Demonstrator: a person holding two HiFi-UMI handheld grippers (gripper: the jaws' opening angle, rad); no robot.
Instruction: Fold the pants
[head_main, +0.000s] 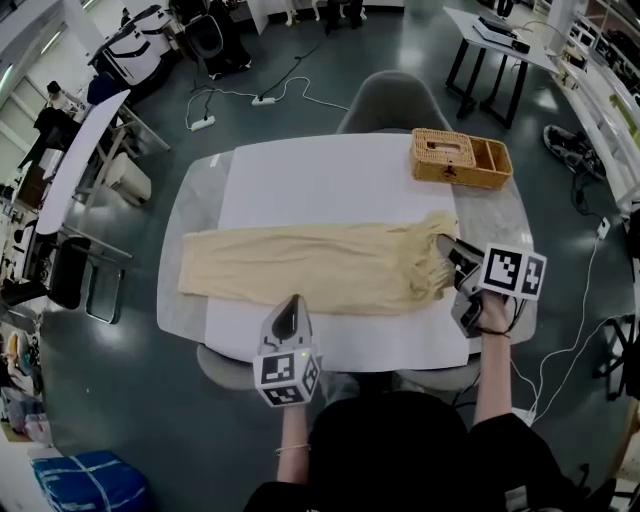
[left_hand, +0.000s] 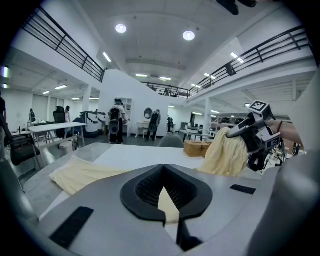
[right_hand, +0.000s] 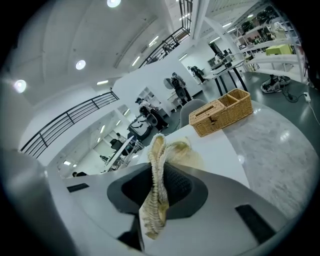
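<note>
The pants (head_main: 310, 268) lie lengthwise across the white sheet (head_main: 320, 180) that covers the middle of your grey stone-patterned counter (head_main: 185, 200). They are a pale butter-yellow in a light, softly creased cloth. The two legs are stacked together, with their ends at your left and the waist at your right. Most of the garment lies flat, and its near edge runs almost straight. Towards the waist the cloth bunches into fanned folds and lifts off the sheet.

Your right gripper (head_main: 446, 246) is clamped on the waistband. In the right gripper view the band is a tightly ruched, elastic-gathered strip standing on edge between the jaws. It curls out past the tips and also hangs back towards the camera.

Your left gripper (head_main: 290, 302) sits at the near edge of the pants, about midway along them. Its jaws are drawn together at the tips, leaving only a thin wedge through which pale cloth shows. Whether the tips pinch that edge cannot be made out.

The only markings are the black-and-white square patterns on each gripper's cube. A wicker basket (head_main: 460, 158) with two compartments stands on the far right of the counter, well apart from the pants. A grey chair (head_main: 392, 100) is drawn up at the far side.
</note>
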